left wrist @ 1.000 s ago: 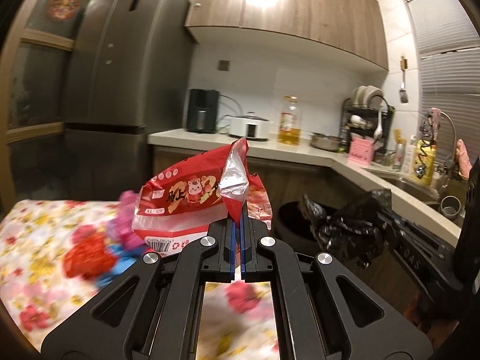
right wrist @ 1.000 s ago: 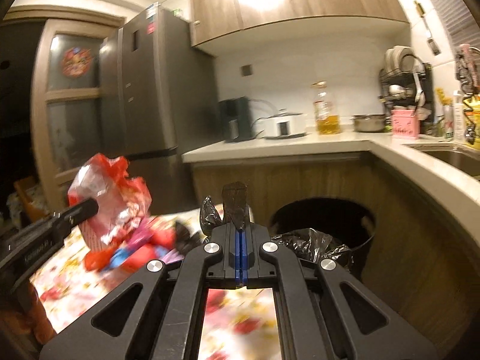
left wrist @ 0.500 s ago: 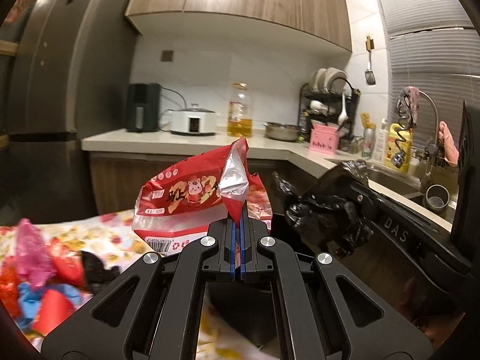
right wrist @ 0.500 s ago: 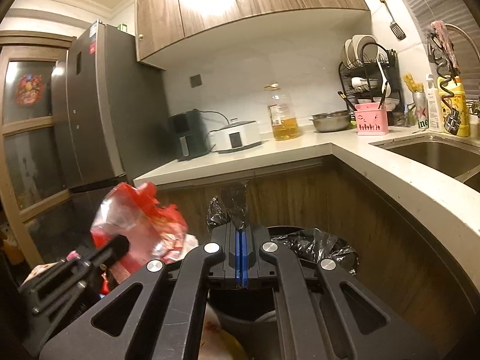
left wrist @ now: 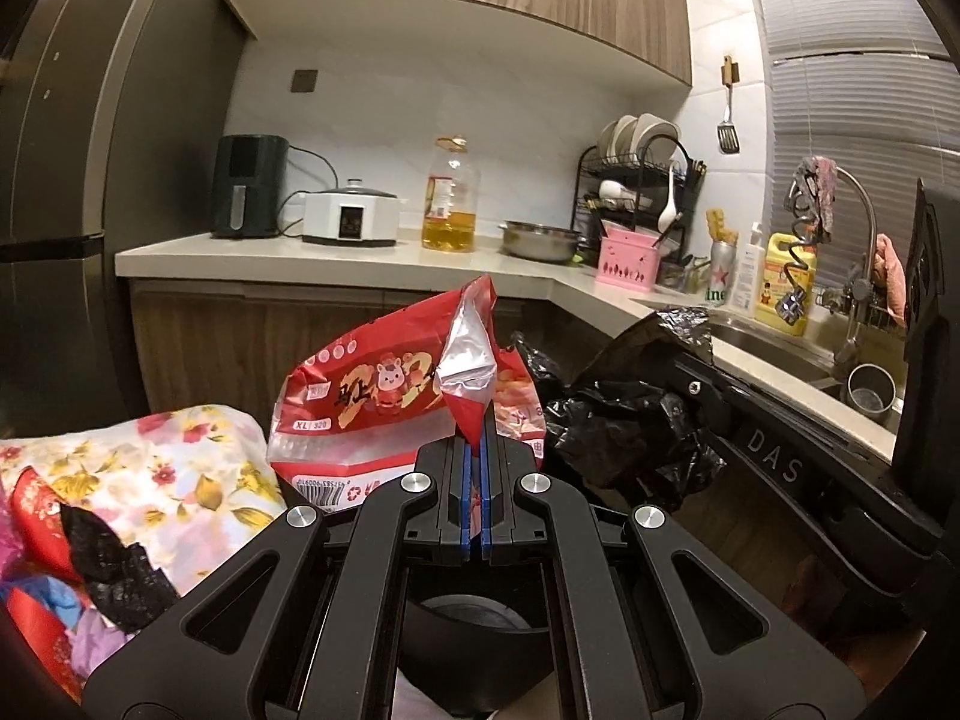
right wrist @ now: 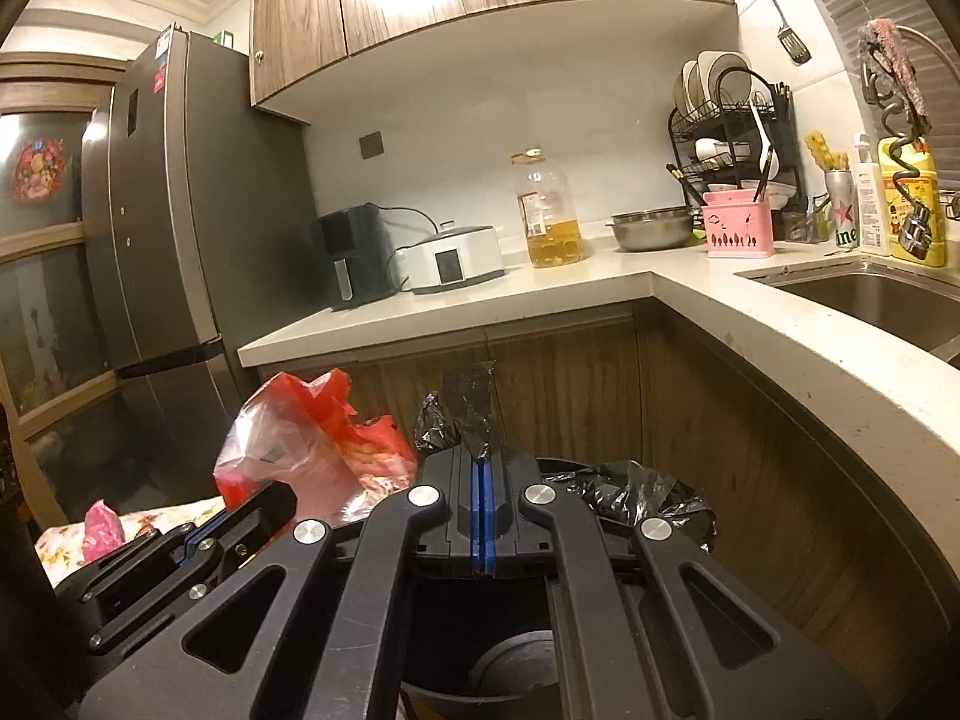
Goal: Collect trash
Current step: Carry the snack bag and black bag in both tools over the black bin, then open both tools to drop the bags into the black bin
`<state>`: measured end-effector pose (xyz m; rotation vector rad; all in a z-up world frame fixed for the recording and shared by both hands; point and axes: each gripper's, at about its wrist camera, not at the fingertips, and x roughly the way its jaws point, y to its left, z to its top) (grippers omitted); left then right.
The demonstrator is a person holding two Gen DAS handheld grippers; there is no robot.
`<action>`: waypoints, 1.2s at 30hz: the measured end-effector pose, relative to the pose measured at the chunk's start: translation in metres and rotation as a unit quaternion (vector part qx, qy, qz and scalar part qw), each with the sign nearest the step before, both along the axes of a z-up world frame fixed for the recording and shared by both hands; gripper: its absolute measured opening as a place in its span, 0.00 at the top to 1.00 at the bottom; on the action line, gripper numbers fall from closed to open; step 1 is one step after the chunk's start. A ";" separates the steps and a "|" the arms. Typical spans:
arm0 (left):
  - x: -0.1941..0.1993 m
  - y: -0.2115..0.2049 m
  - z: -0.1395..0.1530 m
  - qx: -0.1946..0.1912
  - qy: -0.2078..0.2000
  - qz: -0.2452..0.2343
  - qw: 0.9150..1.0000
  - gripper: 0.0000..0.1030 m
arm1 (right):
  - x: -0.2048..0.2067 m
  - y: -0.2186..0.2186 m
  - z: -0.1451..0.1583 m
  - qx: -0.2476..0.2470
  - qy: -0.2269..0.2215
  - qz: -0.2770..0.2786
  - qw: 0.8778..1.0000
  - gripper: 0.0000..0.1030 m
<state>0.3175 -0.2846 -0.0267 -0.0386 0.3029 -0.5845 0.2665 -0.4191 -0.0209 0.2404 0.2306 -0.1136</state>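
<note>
Red foil fills the middle of my left view: my left claw (left wrist: 478, 468) is pinched fully closed on a torn corner of a red snack bag (left wrist: 384, 408), which stands up crumpled above the blue pads with its silver lining showing. My right claw (right wrist: 482, 516) is likewise clamped tight, gripping a twisted strip of a black bin liner (right wrist: 465, 402) that pokes up between its pads. In the left view the same black plastic hangs bunched from the right claw, just beside the red bag. Below both claws sits a dark round bin (right wrist: 630, 480) with black plastic crumpled over its far rim; its open mouth lies directly beneath my fingers in each view. To my left is a floral cloth (left wrist: 180, 468) with more scraps on it: red, black, blue and pink wrappers (left wrist: 72, 564) heaped at the lower left edge. Behind everything runs a pale counter (left wrist: 360, 261) over wooden cabinet fronts, carrying a black appliance, a white cooker, an oil bottle (left wrist: 451, 198), a steel bowl and a pink caddy. A grey fridge (right wrist: 180, 228) stands at the left, and a sink (right wrist: 870, 300) is set in the counter at the right.
</note>
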 end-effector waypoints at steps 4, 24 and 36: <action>0.008 -0.005 -0.007 -0.006 0.014 -0.010 1.000 0.99 | 0.006 -0.004 -0.004 0.004 0.006 0.005 1.000 0.98; 0.023 -0.020 -0.029 0.009 0.048 -0.035 0.998 0.94 | 0.023 -0.020 -0.018 0.026 0.039 0.005 0.999 0.98; 0.014 -0.009 -0.028 -0.003 0.037 -0.016 0.999 0.42 | 0.013 -0.020 -0.016 0.017 0.028 -0.011 0.999 0.63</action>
